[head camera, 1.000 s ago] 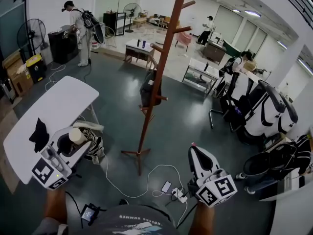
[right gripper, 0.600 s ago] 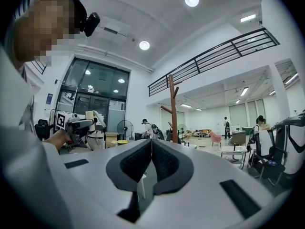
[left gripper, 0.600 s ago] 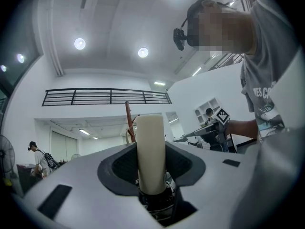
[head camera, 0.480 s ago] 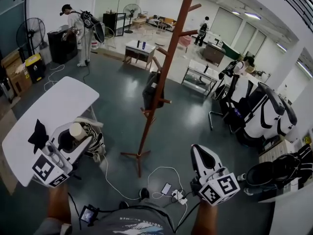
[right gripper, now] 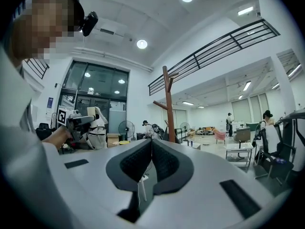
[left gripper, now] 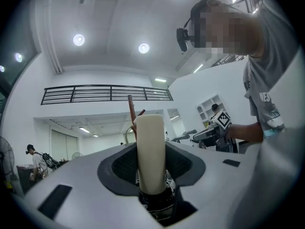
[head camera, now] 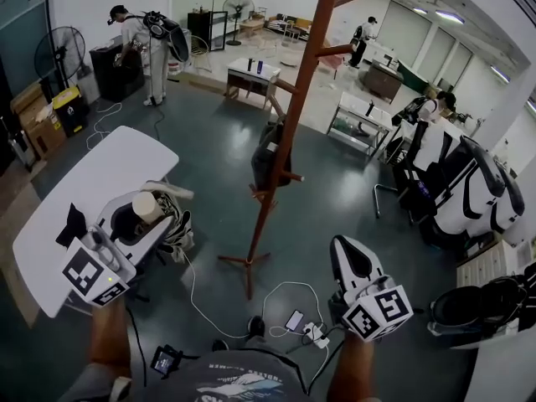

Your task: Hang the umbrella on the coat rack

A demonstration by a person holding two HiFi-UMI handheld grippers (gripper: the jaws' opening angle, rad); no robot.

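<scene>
My left gripper [head camera: 138, 222] is shut on the cream handle [head camera: 150, 207] of a folded black-and-white striped umbrella [head camera: 177, 227], whose canopy hangs beside the jaws. In the left gripper view the handle [left gripper: 150, 151] stands upright between the dark pads. The brown wooden coat rack [head camera: 287, 136] stands on the floor ahead, a little right of the umbrella, pegs sticking out along its pole. My right gripper [head camera: 345, 251] is low right of the rack's feet, shut with nothing in it. In the right gripper view its pads [right gripper: 139, 163] meet and the rack [right gripper: 168, 104] rises beyond.
A white folding table [head camera: 92, 191] is close on the left. A black bag [head camera: 270, 153] hangs on the rack. White cables, a power strip [head camera: 311, 334] and a phone lie on the floor by the rack's feet. Golf bags [head camera: 469, 199] line the right side. People stand far back.
Both grippers have been carried forward, and the coat rack now looms nearer and taller. The left gripper still holds the umbrella handle; the right stays shut.
</scene>
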